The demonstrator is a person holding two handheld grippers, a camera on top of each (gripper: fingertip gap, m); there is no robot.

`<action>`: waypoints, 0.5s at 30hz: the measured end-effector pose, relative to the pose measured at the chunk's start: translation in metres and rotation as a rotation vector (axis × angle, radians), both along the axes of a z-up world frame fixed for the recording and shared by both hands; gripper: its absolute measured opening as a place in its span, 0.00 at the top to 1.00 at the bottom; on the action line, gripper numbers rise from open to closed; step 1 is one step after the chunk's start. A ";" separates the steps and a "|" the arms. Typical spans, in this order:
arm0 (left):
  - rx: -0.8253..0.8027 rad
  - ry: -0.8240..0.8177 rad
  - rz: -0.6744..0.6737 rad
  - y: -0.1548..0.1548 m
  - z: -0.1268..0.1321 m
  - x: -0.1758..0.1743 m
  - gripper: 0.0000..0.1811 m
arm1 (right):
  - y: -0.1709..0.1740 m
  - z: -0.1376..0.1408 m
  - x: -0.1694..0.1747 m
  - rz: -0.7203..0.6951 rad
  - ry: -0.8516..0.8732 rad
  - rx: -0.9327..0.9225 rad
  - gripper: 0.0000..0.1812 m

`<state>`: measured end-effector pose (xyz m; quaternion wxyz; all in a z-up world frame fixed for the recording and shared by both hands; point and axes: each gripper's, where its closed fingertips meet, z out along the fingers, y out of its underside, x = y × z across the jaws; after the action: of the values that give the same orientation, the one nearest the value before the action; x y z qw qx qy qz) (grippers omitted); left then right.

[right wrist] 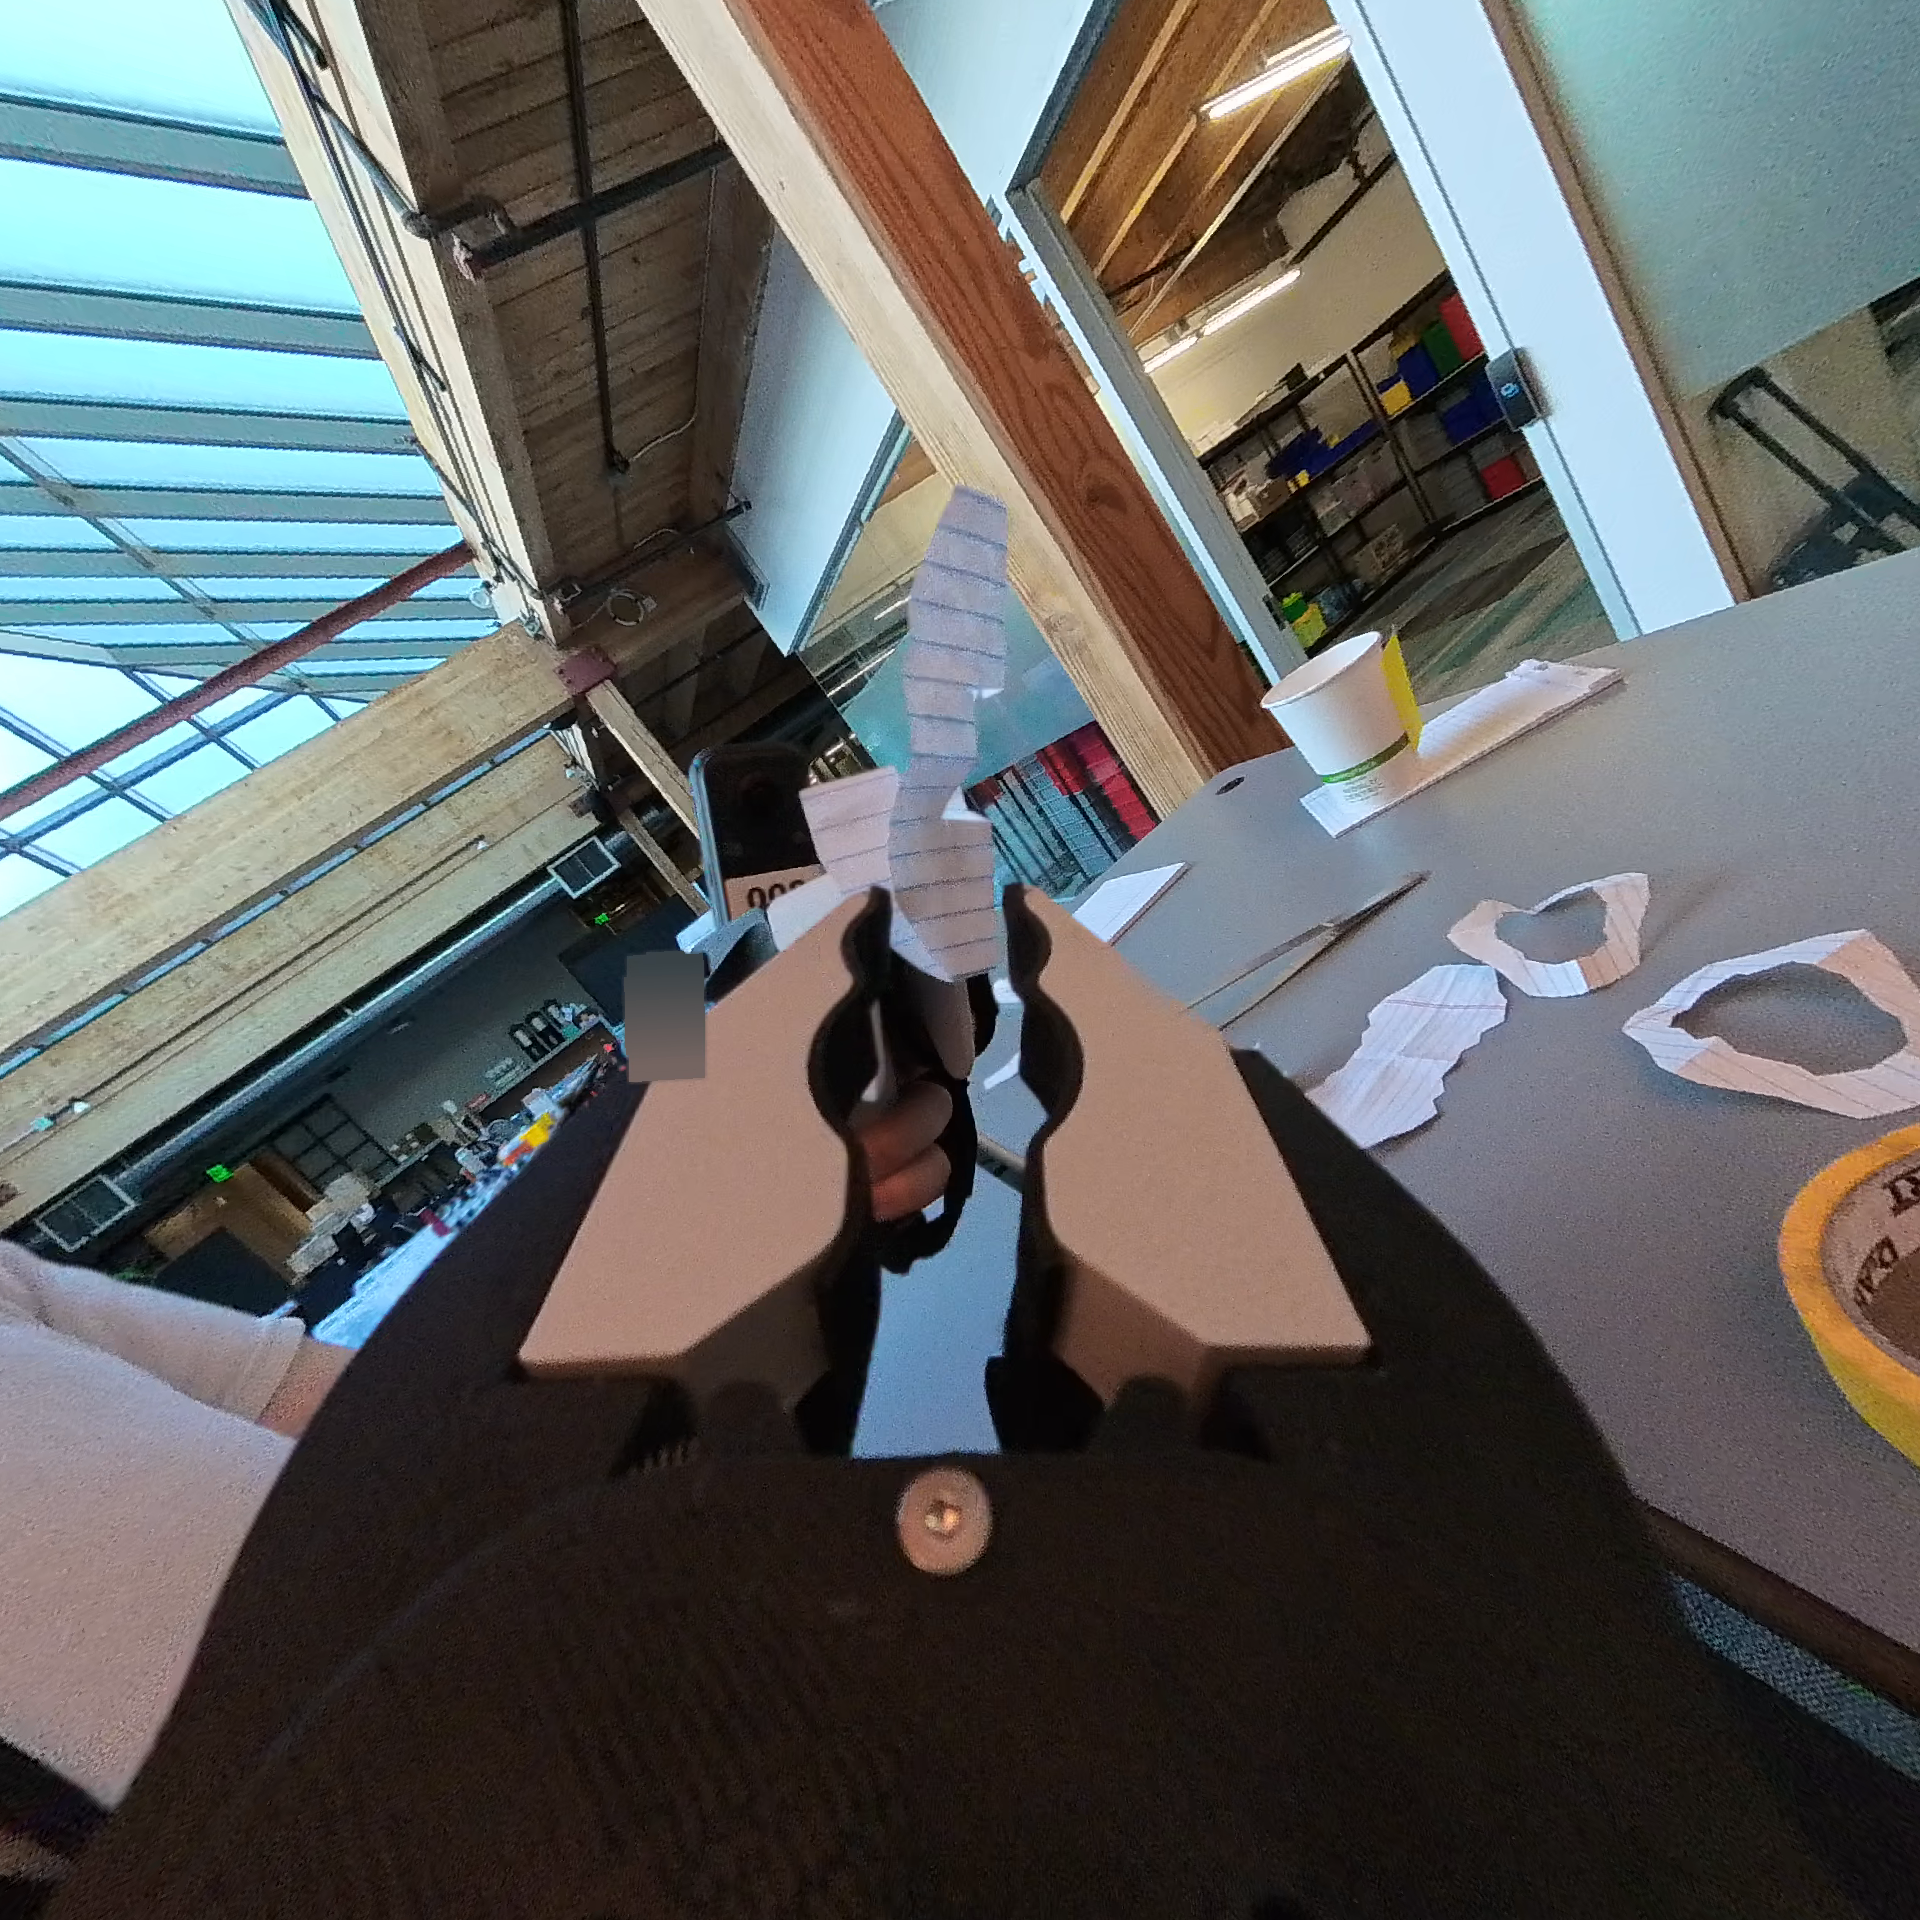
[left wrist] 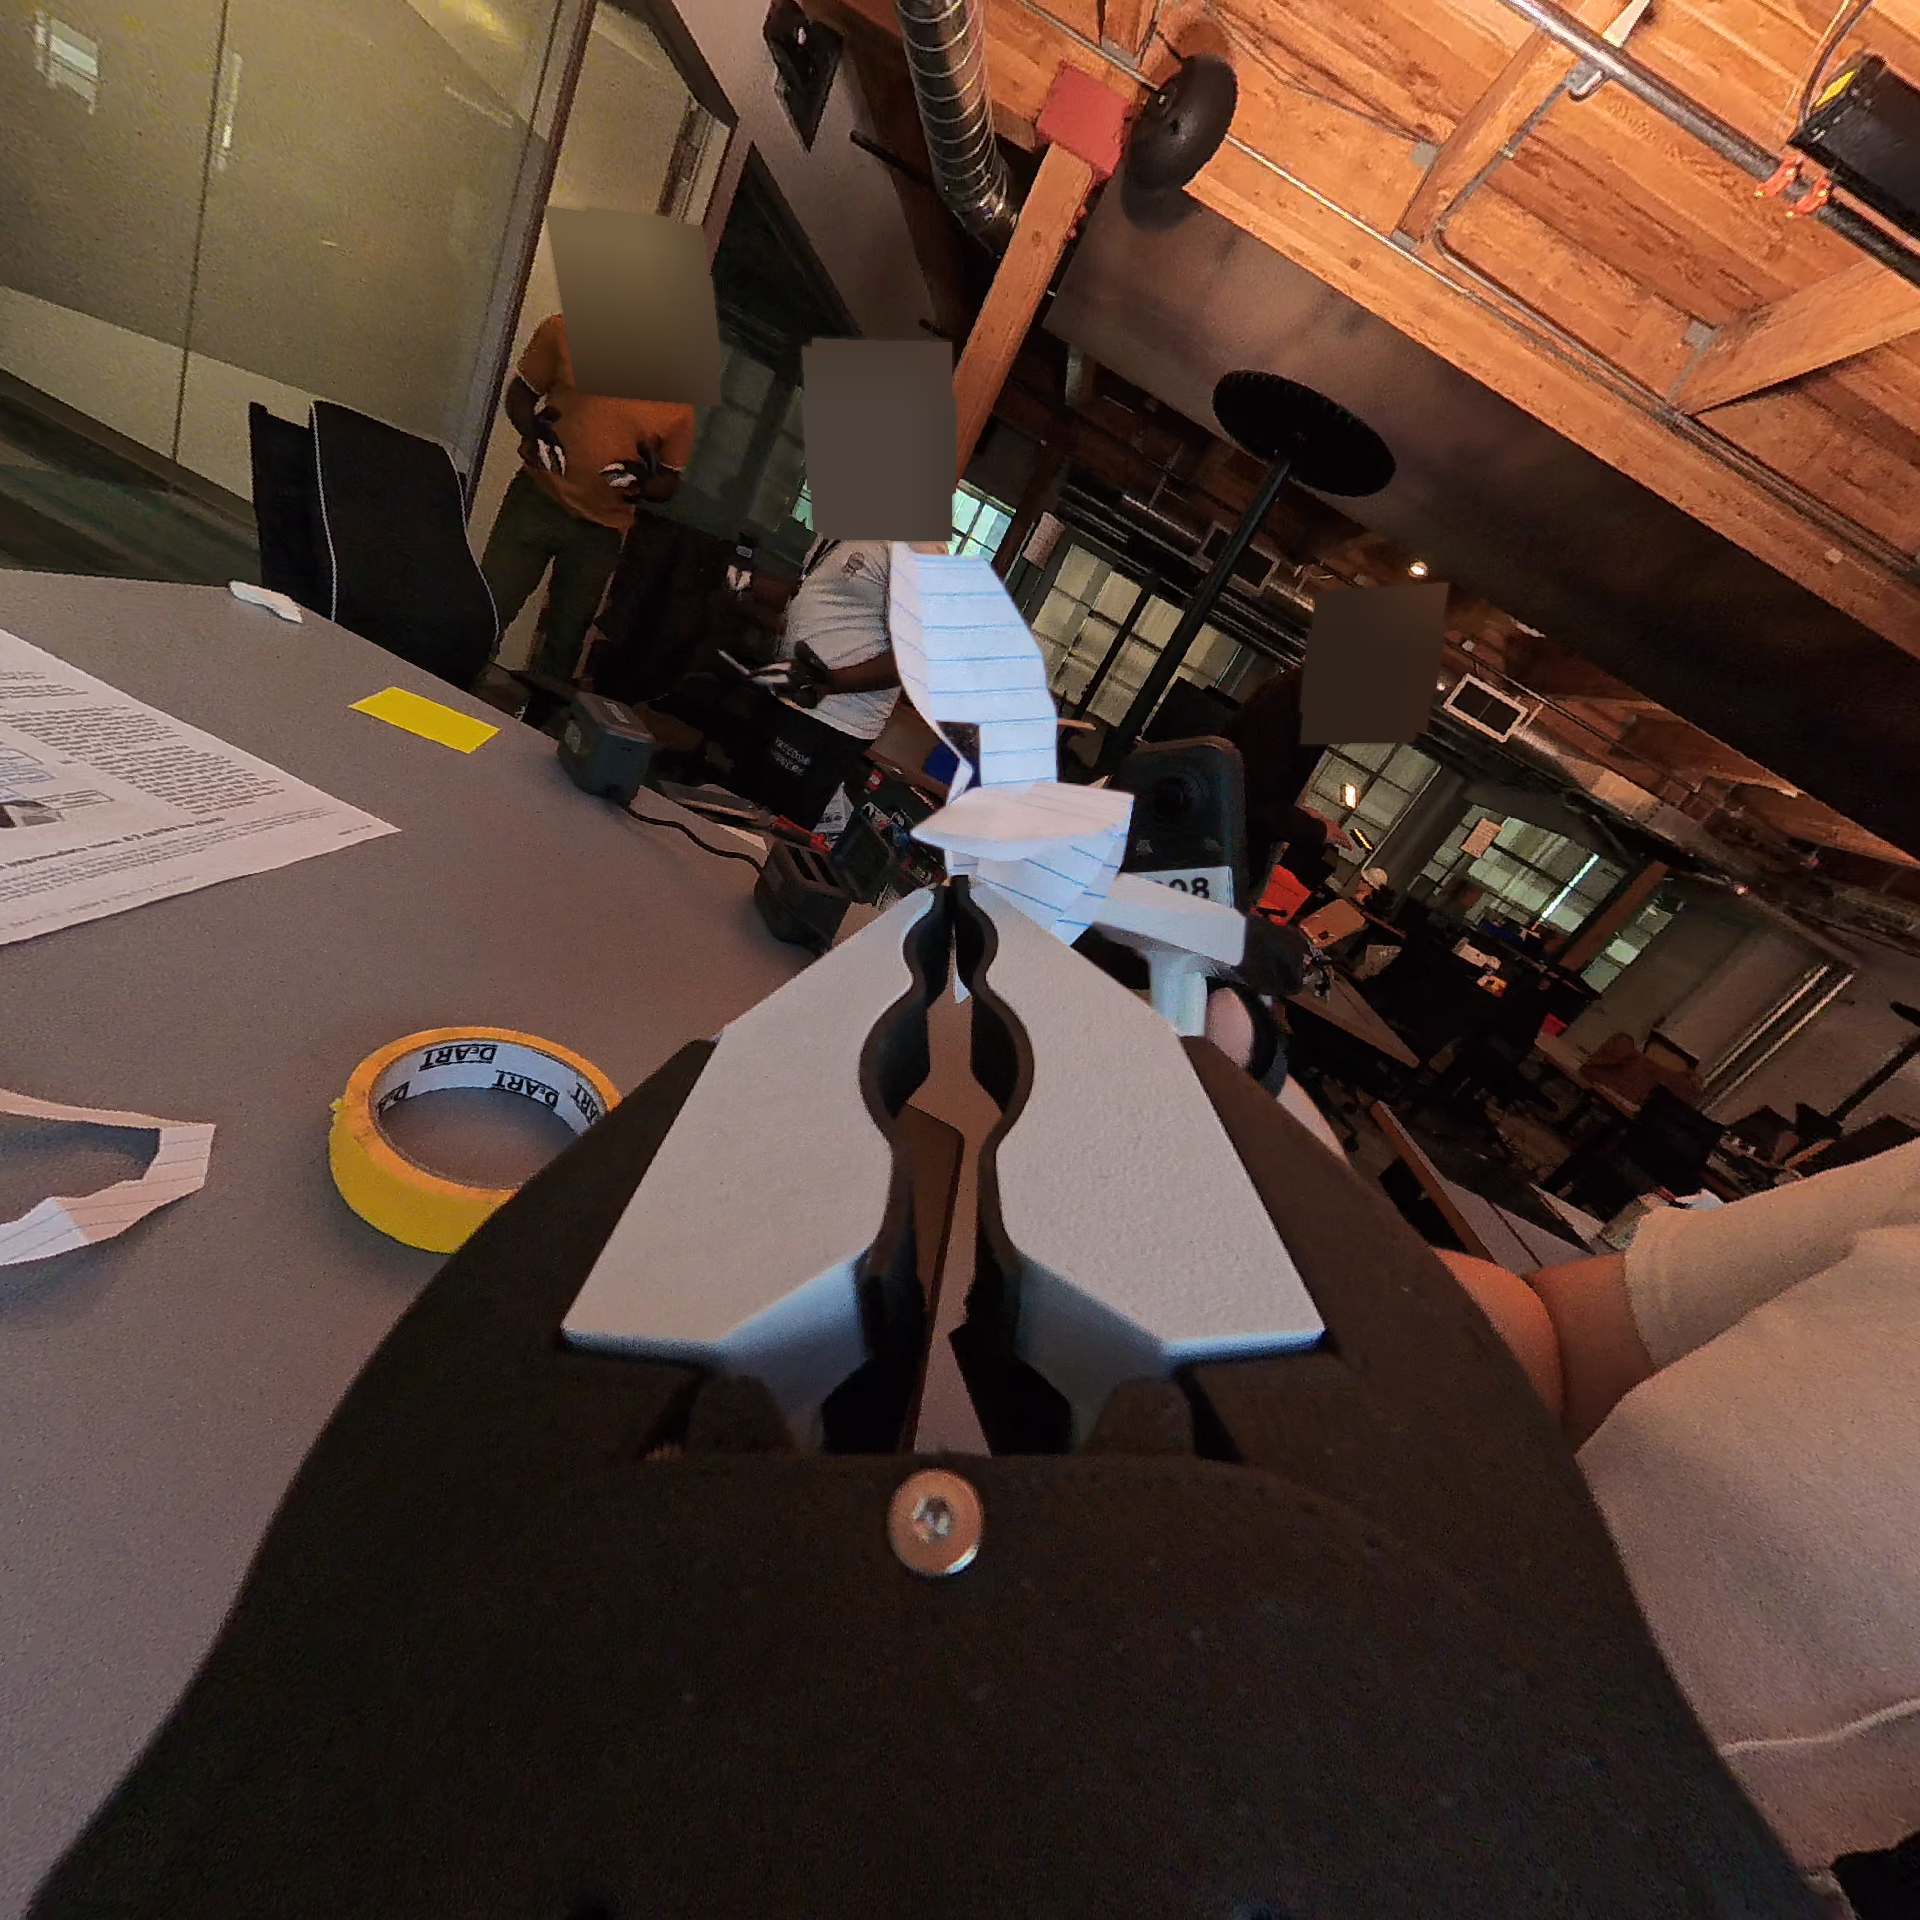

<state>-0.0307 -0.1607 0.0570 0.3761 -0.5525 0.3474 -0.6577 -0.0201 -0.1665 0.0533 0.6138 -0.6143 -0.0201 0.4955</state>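
Note:
My left gripper (left wrist: 957,896) is shut on the lower end of a crumpled strip of lined white paper (left wrist: 977,665), which stands up above the tips in the air off the grey table (left wrist: 520,935). In the right wrist view the same paper strip (right wrist: 945,831) hangs between my right gripper's (right wrist: 954,925) open fingers, with a gap on each side. The left gripper's body (right wrist: 748,821) and the hand (right wrist: 909,1143) that holds it show just behind the strip. One white finger of the right gripper (left wrist: 1174,925) shows beside the paper in the left wrist view.
On the table lie a yellow tape roll (left wrist: 468,1132) (right wrist: 1860,1278), lined paper scraps with cut-out holes (right wrist: 1766,1029) (right wrist: 1548,935) (left wrist: 94,1184), a crumpled lined piece (right wrist: 1413,1049), a paper cup (right wrist: 1351,717), a printed sheet (left wrist: 135,779) and a yellow note (left wrist: 421,719). People stand beyond the table. The grippers are tip to tip, or close to it.

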 end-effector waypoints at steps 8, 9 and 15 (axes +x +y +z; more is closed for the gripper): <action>-0.005 -0.015 -0.037 -0.007 0.002 0.004 1.00 | 0.002 -0.006 0.005 0.054 0.052 -0.043 0.94; -0.002 -0.013 -0.046 -0.008 0.002 0.005 1.00 | 0.000 -0.005 0.003 0.078 0.051 -0.042 0.98; 0.014 0.064 -0.219 -0.020 0.001 -0.002 1.00 | -0.013 -0.001 -0.001 0.233 -0.070 -0.015 1.00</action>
<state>-0.0329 -0.1804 0.0581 0.2946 -0.5292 0.4222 -0.6745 -0.0212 -0.1799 0.0518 0.5466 -0.6291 -0.1090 0.5419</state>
